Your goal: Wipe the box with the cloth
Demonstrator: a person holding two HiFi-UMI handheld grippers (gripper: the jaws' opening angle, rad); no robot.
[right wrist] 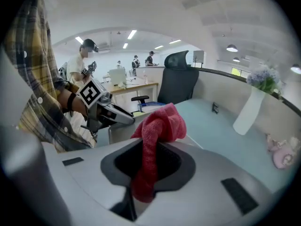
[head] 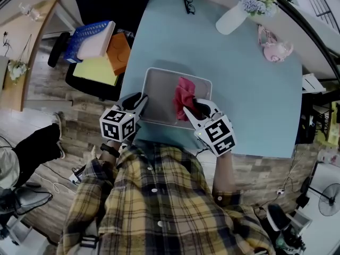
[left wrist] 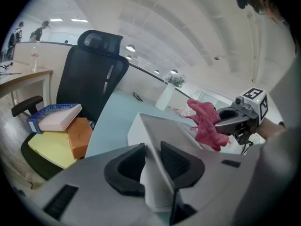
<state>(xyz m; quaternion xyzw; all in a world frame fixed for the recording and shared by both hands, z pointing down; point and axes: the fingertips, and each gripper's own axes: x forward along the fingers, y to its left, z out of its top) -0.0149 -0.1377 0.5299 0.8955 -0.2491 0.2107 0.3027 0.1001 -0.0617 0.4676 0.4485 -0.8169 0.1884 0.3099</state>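
Right, nearest you, your left gripper (left wrist: 153,163) has its jaws clamped on the near-left wall of the box (head: 159,89). I'd say that pins it so it won't skate across the table (head: 249,89) during the wipe. Just to the right, your right gripper (right wrist: 150,163) has its jaws closed on the red cloth (right wrist: 159,124). The bunched end pokes past the tips as a pad over the box's right half, though contact isn't clear. Farther off, the vase (head: 231,19) and glasses (head: 189,4) sit well apart.
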